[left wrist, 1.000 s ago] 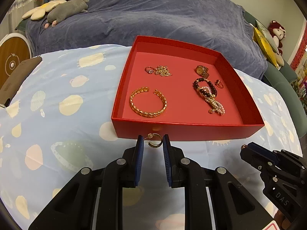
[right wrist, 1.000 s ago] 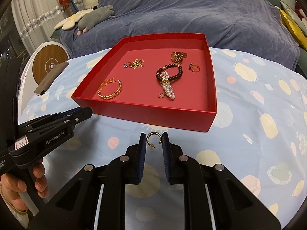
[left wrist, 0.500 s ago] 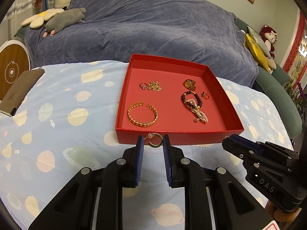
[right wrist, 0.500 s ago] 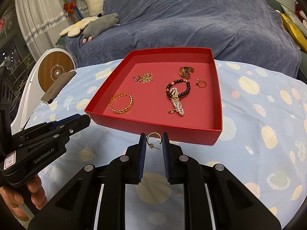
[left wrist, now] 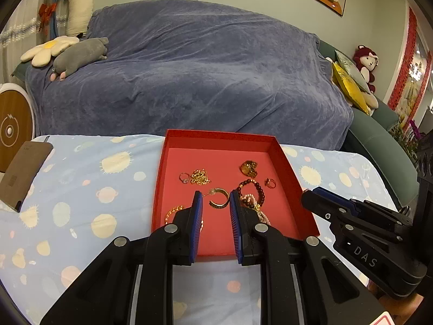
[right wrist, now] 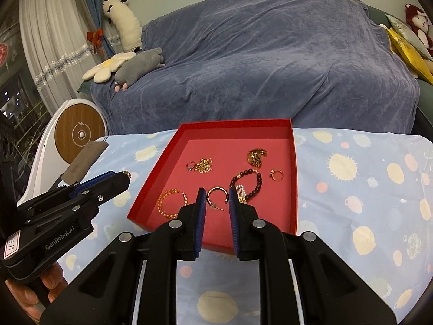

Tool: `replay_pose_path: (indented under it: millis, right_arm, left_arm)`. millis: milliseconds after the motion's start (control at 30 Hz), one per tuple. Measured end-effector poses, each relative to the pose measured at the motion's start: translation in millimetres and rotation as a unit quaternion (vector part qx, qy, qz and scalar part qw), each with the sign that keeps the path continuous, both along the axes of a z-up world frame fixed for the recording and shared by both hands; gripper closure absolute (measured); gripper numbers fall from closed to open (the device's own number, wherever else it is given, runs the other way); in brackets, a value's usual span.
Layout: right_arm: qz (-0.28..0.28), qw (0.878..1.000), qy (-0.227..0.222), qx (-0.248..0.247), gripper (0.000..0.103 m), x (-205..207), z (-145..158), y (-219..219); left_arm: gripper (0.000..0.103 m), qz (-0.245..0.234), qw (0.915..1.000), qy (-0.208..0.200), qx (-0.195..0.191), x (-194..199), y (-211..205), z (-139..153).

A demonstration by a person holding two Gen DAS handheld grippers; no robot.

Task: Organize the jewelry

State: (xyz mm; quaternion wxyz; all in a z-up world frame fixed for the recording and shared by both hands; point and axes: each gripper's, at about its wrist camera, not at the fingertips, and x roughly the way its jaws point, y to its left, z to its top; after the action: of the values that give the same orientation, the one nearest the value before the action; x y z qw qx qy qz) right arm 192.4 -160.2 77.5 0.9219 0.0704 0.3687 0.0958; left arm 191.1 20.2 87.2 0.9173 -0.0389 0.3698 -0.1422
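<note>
While both grippers sit over the near end of the red tray (left wrist: 286, 162), each clamps its own gold hoop earring between its blue pads.

Left gripper (left wrist: 215, 200) — jaws narrow, closed on a dark-edged hoop (left wrist: 219, 197) right at the tips; the hoop's gap faces left and its post sticks out toward the left pad. In the left wrist view the hoop shows against the tray floor, just in front of the chain (left wrist: 200, 176) and small ring (left wrist: 183, 177).

Right gripper (right wrist: 216, 199) — same narrow grip, pinching a plain hoop (right wrist: 216, 195) by its sides at the tips, with the gap at the bottom and the post angled down to the right. It shows against the tray floor between the bangle (right wrist: 172, 202) on the left and the dark bead bracelet (right wrist: 247, 182) on the right.

Also lying in the tray: a gold watch (right wrist: 256, 156) at the far right, a second ring (right wrist: 276, 174) beside the bracelet, and a pearl strand (left wrist: 257, 208) partly hidden behind the right finger of the left gripper.

The tray rests on a blue spotted cloth (right wrist: 365, 178). A brown card (left wrist: 23, 170) lies at its left edge, well apart from the tray.
</note>
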Motion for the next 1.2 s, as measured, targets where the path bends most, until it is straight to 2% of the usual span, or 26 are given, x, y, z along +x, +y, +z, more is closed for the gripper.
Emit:
replay_pose_path:
  millis: [367, 500, 633, 767, 800, 867, 933, 1100, 1200]
  right_arm:
    - [-0.024, 1.000, 0.015, 0.011, 0.087, 46, -16, -15]
    - [-0.032, 0.999, 0.028, 0.006, 0.086, 50, -24, -19]
    - [-0.040, 0.999, 0.027, 0.009, 0.085, 49, -25, -23]
    - [-0.042, 0.999, 0.025, 0.012, 0.082, 47, -23, -25]
    - [-0.043, 0.999, 0.023, 0.013, 0.077, 46, -22, -25]
    - [-0.044, 0.999, 0.019, 0.014, 0.066, 43, -20, -24]
    - [-0.041, 0.999, 0.017, 0.014, 0.065, 40, -18, -24]
    - [-0.038, 0.999, 0.012, 0.008, 0.063, 28, -13, -19]
    - [-0.041, 0.999, 0.010, -0.003, 0.051, 20, -12, -14]
  left_arm:
    - [0.085, -0.001, 0.9997, 0.026, 0.004, 48, -13, -21]
    - [0.085, -0.002, 0.9989, 0.047, -0.006, 58, -12, -29]
    - [0.084, 0.007, 0.9987, 0.049, -0.009, 61, -10, -32]
    - [0.078, 0.013, 0.9986, 0.049, -0.016, 59, -5, -31]
    - [0.076, 0.015, 0.9985, 0.048, -0.019, 59, -3, -30]
    - [0.064, 0.019, 0.9985, 0.045, -0.025, 58, 0, -27]
    - [0.058, 0.023, 0.9986, 0.039, -0.027, 54, 2, -23]
    - [0.055, 0.035, 0.9989, 0.026, -0.017, 44, 5, -18]
    - [0.055, 0.042, 0.9990, 0.014, 0.006, 35, 2, -18]
